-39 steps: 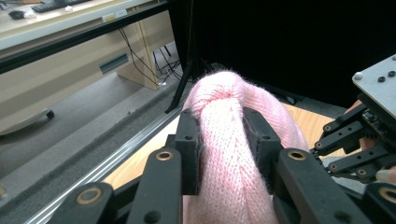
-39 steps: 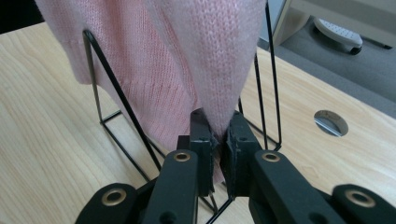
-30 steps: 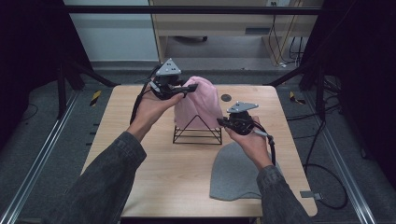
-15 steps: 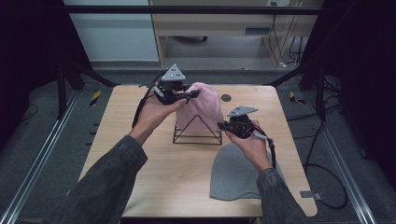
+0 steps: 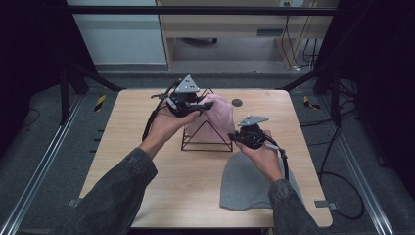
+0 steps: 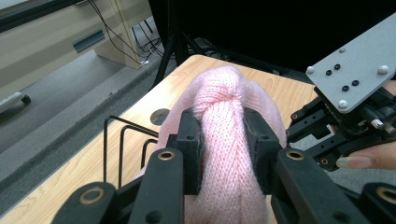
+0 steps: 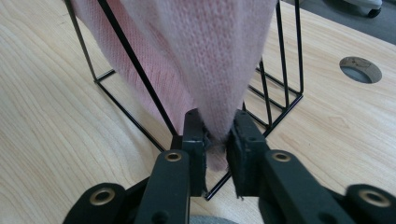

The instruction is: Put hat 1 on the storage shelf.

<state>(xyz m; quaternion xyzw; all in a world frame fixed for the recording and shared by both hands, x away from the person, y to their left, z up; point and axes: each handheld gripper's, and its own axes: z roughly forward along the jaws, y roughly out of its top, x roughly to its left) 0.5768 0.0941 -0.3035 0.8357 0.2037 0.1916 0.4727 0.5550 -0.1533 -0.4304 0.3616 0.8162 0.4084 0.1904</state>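
A pink knit hat (image 5: 217, 116) hangs over a black wire rack (image 5: 206, 145) at the table's middle. My left gripper (image 5: 203, 104) comes in from the left and is shut on a bunched fold at the hat's top (image 6: 219, 107), pads (image 6: 194, 140) pressed into the knit. My right gripper (image 5: 234, 137) is at the rack's right front corner. Its jaws have just been opening a little, with the hat's lower hem (image 7: 215, 126) still pinched between the pads (image 7: 196, 135). In the left gripper view the right gripper (image 6: 327, 140) shows beyond the hat.
A grey knit hat (image 5: 244, 186) lies flat on the wooden table (image 5: 147, 166) under my right forearm. A round cable hole (image 5: 237, 103) sits behind the rack. The rack's wires (image 7: 135, 70) stand close around the right jaws.
Both hands stay almost where they were, holding the pink hat at the rack; the left gripper has edged slightly to the right.
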